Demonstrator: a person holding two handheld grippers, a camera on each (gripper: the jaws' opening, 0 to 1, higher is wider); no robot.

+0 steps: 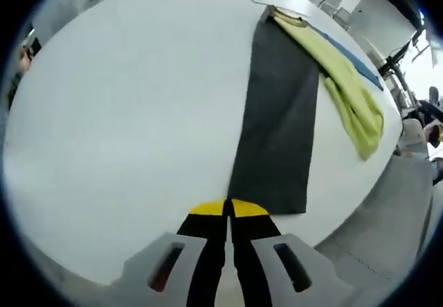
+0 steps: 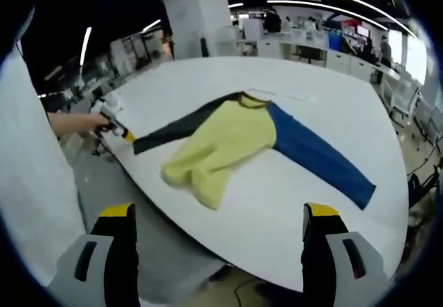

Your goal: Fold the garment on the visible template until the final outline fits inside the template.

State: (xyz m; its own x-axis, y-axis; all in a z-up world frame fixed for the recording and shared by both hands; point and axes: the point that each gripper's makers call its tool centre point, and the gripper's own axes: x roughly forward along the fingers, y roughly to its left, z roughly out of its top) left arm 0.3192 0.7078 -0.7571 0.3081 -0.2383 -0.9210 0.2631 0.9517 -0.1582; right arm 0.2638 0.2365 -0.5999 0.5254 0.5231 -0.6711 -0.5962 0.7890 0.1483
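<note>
Garment (image 2: 228, 144) on table (image 2: 291, 203), sleeves spread left and right

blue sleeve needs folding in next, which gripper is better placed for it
Probably the right. The right gripper is open and free, facing the blue sleeve lying flat on the table. The left gripper is shut at the dark sleeve end, on the far side.
</note>
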